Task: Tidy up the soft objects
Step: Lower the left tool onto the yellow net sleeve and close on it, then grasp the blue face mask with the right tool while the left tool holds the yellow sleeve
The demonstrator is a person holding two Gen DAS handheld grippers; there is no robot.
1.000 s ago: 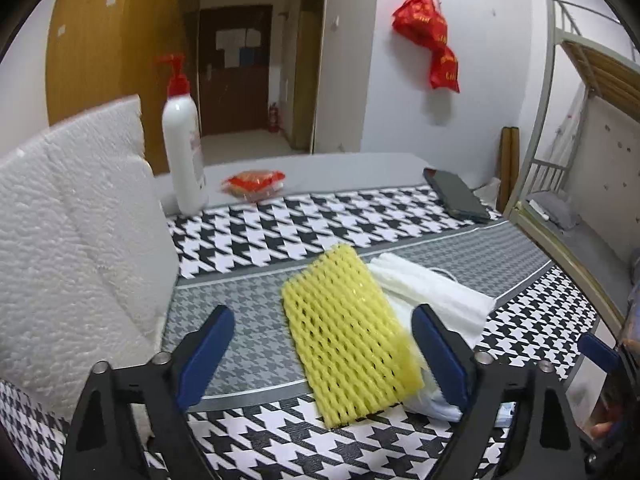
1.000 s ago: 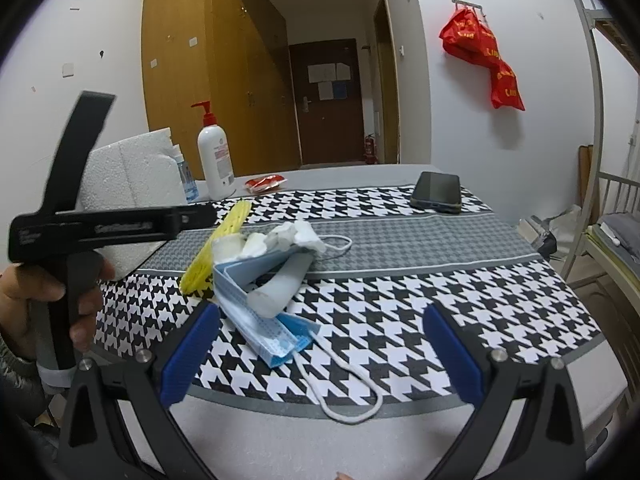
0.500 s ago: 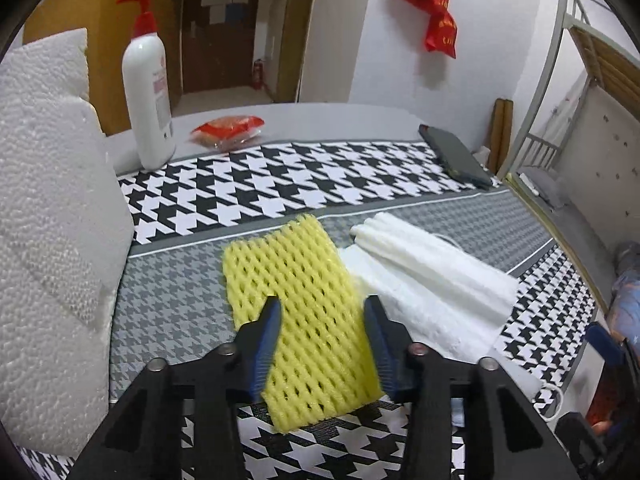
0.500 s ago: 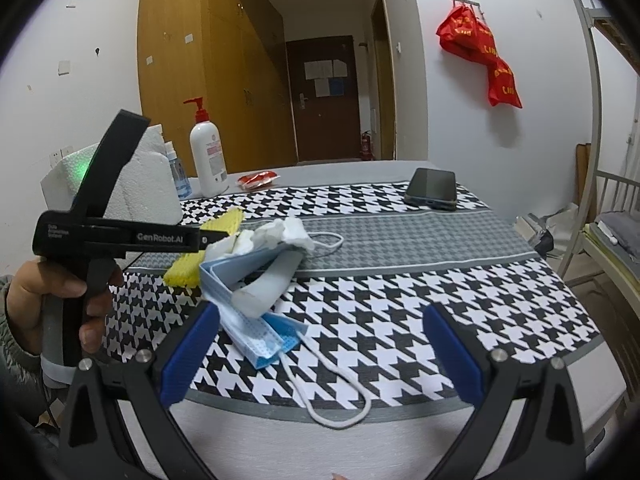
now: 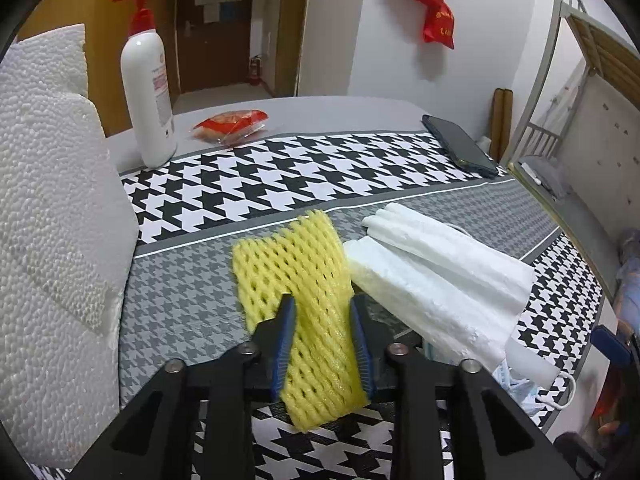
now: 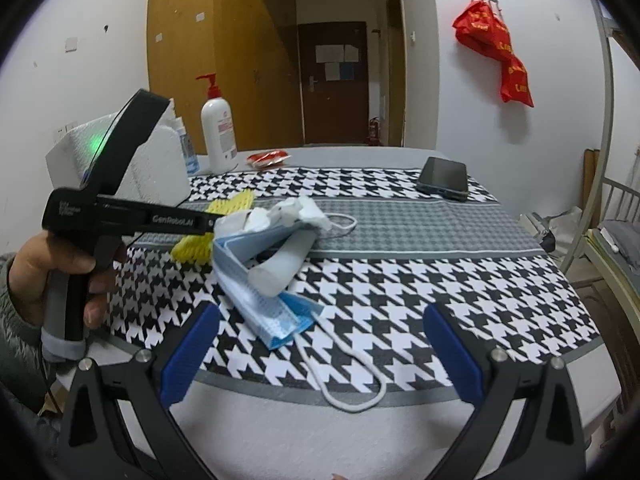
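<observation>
The left tool [image 5: 322,320] was closing, its pads pinching the yellow foam net [image 5: 304,280], which lay on the checked surface [image 5: 280,168] just beside white foam sheets [image 5: 436,272]. The right tool [image 6: 320,344] hung spread and empty near a blue face mask [image 6: 264,312].

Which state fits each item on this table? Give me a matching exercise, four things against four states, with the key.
Things:
1. yellow foam net
2. pump bottle
3. phone
4. right tongs

States:
A. lying flat, screen dark
B. open, nothing between the pads
C. standing upright
D. between the closing left tongs, pinched by the pads

Pairs: 1-D, 2-C, 3-A, 4-B
</observation>
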